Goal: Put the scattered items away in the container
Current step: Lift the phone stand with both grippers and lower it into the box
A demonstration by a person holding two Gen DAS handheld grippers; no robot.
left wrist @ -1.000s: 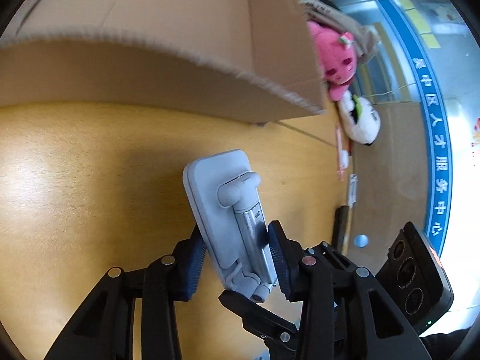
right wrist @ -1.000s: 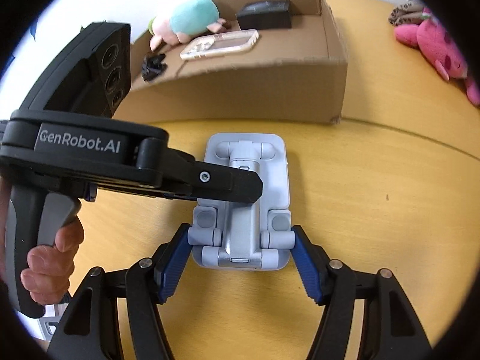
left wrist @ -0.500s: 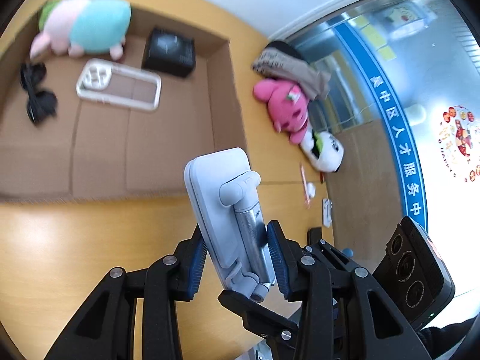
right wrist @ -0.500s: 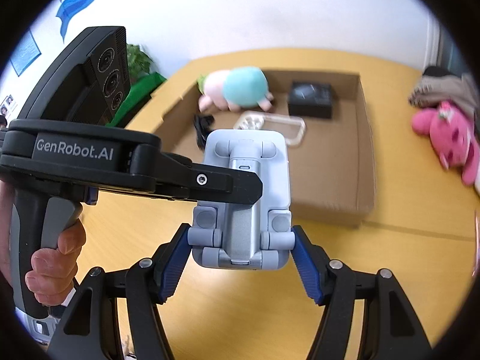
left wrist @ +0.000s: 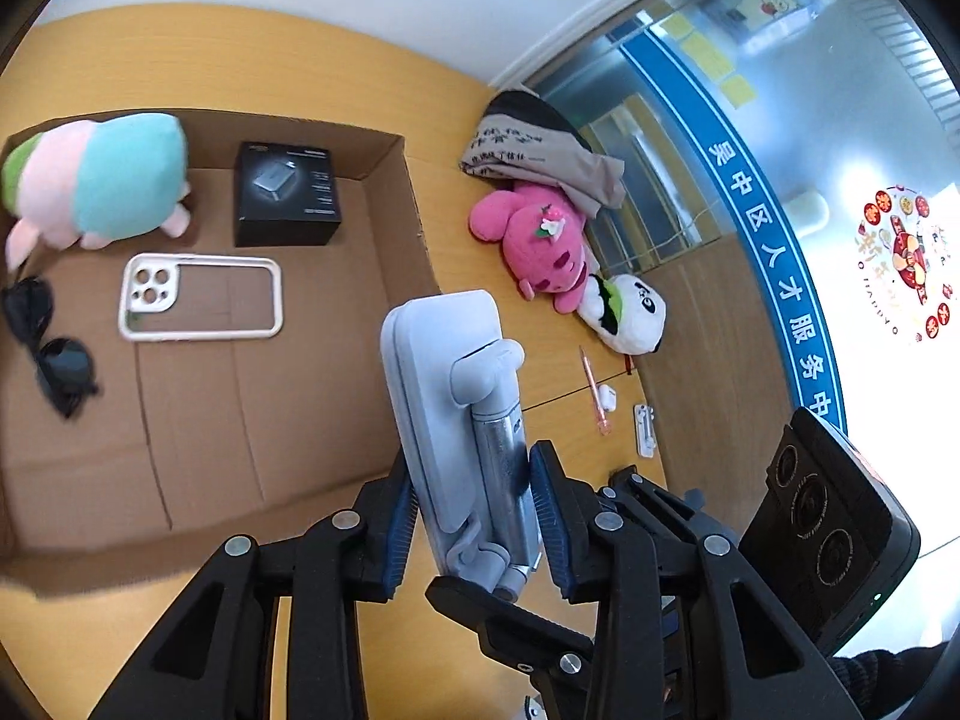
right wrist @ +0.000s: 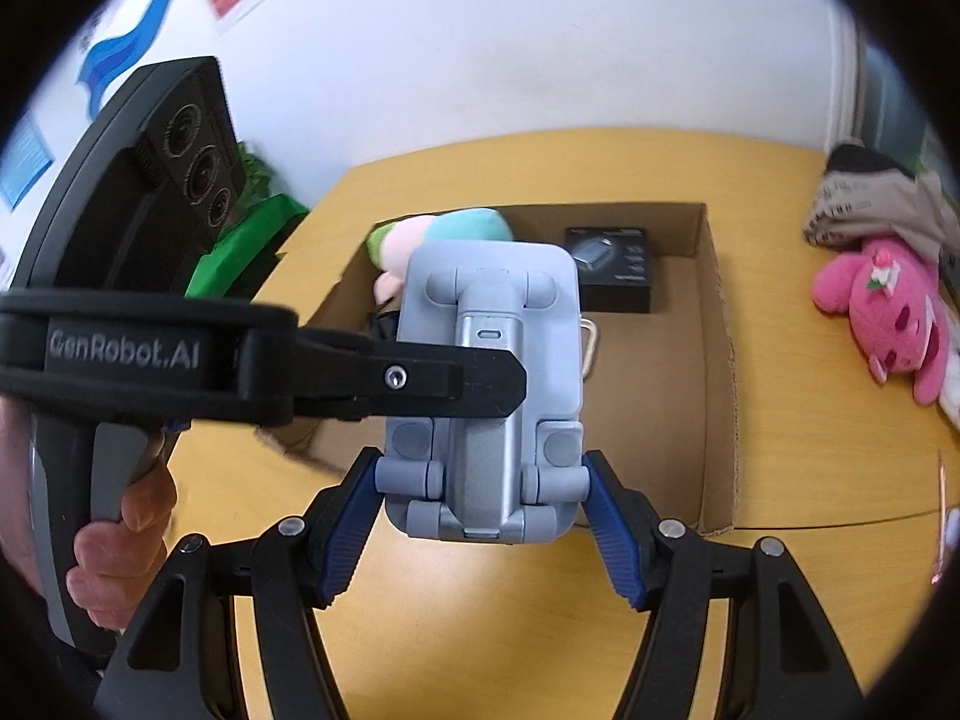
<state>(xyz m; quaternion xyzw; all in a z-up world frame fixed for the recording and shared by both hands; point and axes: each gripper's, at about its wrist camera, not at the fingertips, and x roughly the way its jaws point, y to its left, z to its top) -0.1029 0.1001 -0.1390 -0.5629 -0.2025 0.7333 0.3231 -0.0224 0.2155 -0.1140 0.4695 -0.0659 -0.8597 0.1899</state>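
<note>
Yellow wooden tabletop (left wrist: 288, 60) lies below the folded grey plastic phone stand (left wrist: 456, 414), held aloft near the open brown cardboard box (left wrist: 414, 204). Left gripper (left wrist: 471, 516) is closing across its thickness; right gripper (right wrist: 483, 534) clamps its sides. Best carry it level over the bare floor, then release together.

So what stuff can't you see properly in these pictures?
- Right wrist view: the clear phone case and sunglasses in the cardboard box sit mostly behind the grey phone stand.
- Right wrist view: the white plush is cut off by the edge.
- Left wrist view: the small white items by the pen are too small to name.
</note>
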